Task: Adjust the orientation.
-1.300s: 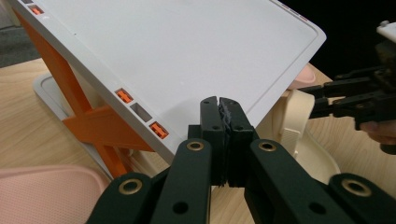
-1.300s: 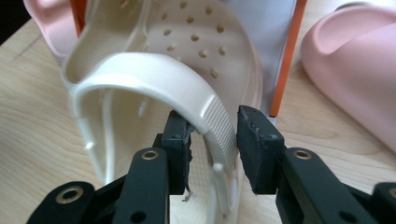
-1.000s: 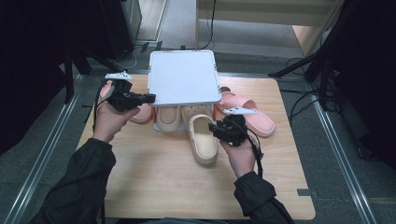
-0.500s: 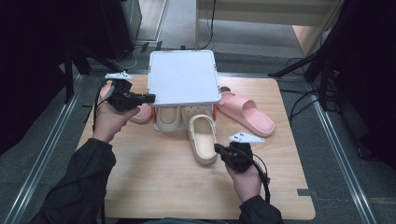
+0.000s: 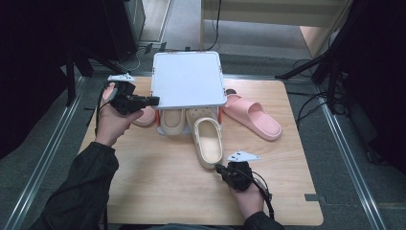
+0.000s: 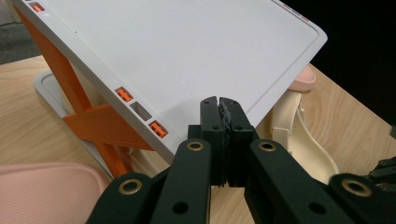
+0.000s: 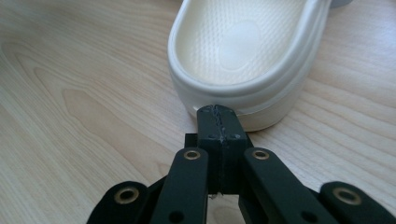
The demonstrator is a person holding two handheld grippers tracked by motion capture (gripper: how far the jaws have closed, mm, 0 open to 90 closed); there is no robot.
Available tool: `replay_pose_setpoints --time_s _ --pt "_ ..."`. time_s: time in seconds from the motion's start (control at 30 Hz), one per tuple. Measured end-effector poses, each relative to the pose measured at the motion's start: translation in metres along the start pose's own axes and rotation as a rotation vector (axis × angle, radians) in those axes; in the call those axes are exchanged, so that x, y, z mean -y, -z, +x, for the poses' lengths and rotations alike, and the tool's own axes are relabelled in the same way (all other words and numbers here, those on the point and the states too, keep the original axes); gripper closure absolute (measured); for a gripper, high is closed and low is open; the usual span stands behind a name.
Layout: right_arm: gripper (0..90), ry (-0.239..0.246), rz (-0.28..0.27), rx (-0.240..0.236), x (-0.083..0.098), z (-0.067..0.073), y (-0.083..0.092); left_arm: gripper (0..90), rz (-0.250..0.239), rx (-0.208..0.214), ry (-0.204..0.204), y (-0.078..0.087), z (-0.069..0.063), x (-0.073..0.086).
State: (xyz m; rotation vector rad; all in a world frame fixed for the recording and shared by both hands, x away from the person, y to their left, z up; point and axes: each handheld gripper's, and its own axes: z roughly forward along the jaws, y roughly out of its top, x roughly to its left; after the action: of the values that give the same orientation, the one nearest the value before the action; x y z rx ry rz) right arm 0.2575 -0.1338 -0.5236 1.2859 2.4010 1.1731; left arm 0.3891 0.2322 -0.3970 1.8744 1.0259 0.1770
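Observation:
A cream slipper (image 5: 209, 141) lies on the wooden table (image 5: 158, 187) with its toe under a white shoe rack (image 5: 188, 79) on orange supports. My right gripper (image 5: 218, 167) sits low just behind the slipper's heel (image 7: 247, 46). Its jaws (image 7: 218, 109) are shut with nothing between them, the tips just short of the heel rim. My left gripper (image 5: 154, 100) is held at the rack's left edge. In the left gripper view its jaws (image 6: 219, 100) are shut and empty in front of the rack's top (image 6: 187, 51).
A second cream slipper (image 5: 171, 120) sits under the rack. One pink slipper (image 5: 251, 116) lies to the right of the rack and another (image 5: 145, 116) at its left side. Bare table stretches along the front. Metal rails run down both sides of the table.
My right gripper has drawn back toward the front edge and sunk, from beside the cream slipper to behind its heel. The slipper and the left gripper stayed put.

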Motion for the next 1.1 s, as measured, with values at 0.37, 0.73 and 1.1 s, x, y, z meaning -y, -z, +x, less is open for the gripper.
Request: replay_pose_setpoints --time_s 0.37,0.73,1.1 --pt "90.0 0.01 -0.014 0.008 -0.009 0.002 -0.01 89.0 -0.001 0.004 0.004 0.0 0.0 0.0" --pt "90.0 0.028 -0.032 0.019 -0.038 -0.004 -0.02 89.0 -0.002 0.008 0.009 0.0 0.001 0.0" --pt "90.0 0.001 -0.044 0.009 -0.068 -0.018 -0.043 88.8 -0.003 0.009 0.009 0.0 0.001 0.0"
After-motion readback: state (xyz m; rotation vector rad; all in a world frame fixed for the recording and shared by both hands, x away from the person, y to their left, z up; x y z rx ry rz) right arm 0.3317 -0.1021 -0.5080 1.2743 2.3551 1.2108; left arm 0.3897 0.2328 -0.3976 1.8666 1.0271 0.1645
